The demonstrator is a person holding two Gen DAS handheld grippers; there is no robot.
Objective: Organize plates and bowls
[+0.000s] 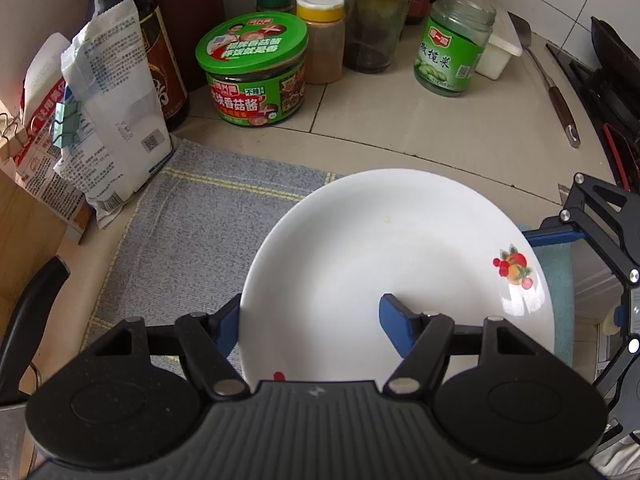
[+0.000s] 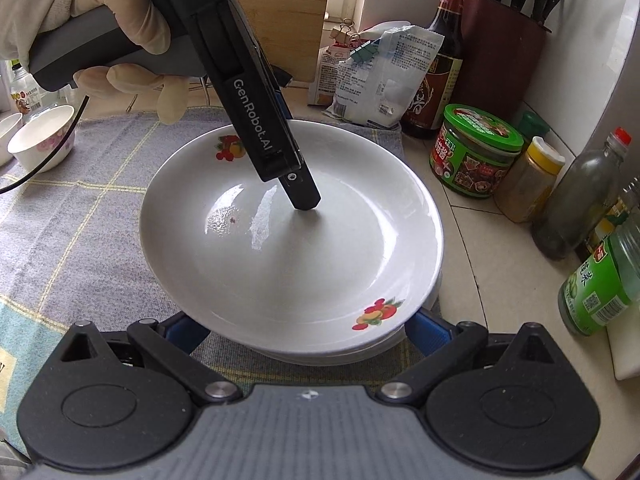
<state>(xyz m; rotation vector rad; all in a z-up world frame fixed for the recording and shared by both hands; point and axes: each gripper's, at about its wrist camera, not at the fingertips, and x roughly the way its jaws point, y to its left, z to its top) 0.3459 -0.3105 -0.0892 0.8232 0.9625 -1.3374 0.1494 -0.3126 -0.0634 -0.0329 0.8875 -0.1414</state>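
Your left tongs [image 1: 312,316] straddle the near-left rim of the top plate [image 1: 380,248]. One blue finger [image 1: 396,320] lies inside the dish, and the other sits outside, tucked against the rim. From the right wrist view you can see the inner finger reaching down to about the middle of the dish. The jaws stand partly apart with the plate wall between them, but whether they are clamping it you cannot tell. Your gloved left hand [image 2: 100,4] grips the handle above the far-left edge.

Your right tongs [image 2: 306,328] are spread wide at the near edge of the stack [image 2: 340,354]. One blue finger shows on each side, both partly hidden under the top plate's rim. Whether they press on anything cannot be told.

The top plate is white, with small fruit prints on its rim. It sits on at least two more white plates. The stack rests on the grey checked cloth [image 1: 192,232], with its right edge reaching past the cloth over the tiled counter [image 1: 420,120].

Two small white bowls [image 2: 42,140] stand at the far-left corner of the cloth, well apart from the stack.

Beyond the cloth stand clipped bags [image 1: 112,112], a dark bottle [image 1: 160,60] and a green-lidded jar [image 1: 252,68]. To the right of the jar are a yellow-capped shaker [image 1: 324,40], a grey glass bottle [image 1: 376,16] and an open jar with a green label [image 1: 452,52]. A spatula [image 1: 556,96] lies at the far right. A knife block [image 2: 500,48] stands behind the dark bottle.
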